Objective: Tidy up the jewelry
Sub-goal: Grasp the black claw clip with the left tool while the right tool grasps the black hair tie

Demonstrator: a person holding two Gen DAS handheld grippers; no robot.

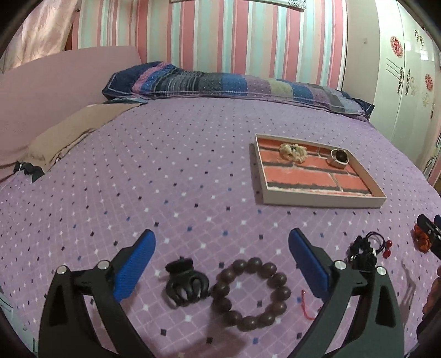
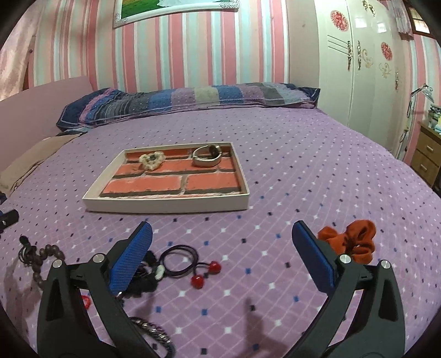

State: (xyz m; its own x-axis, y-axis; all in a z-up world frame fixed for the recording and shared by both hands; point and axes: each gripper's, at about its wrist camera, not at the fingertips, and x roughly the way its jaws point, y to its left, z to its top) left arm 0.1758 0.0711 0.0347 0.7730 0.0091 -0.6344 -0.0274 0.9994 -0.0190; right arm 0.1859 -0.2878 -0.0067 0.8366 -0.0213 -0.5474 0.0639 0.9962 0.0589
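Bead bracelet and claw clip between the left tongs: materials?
Bead bracelet: looks like wood, dark brown round beads with a dull satin sheen, though resin is possible. Claw clip: probably plastic, black and glossy, with highlights on its curved teeth.

A purple bedspread (image 2: 303, 170) dotted with small diamonds covers the bed, and a long striped patchwork pillow (image 2: 193, 100) lies across its far end against the pink, white and pale-blue striped wall (image 2: 193, 49). On the right stands a white wardrobe (image 2: 355, 63) with round red stickers and ornate handles, a wooden nightstand (image 2: 428, 154) just beyond it. Over on the left, a tan folded cloth (image 1: 71, 132) rests beside the pink headboard (image 1: 55, 82), and a framed picture (image 2: 171, 8) hangs up top.
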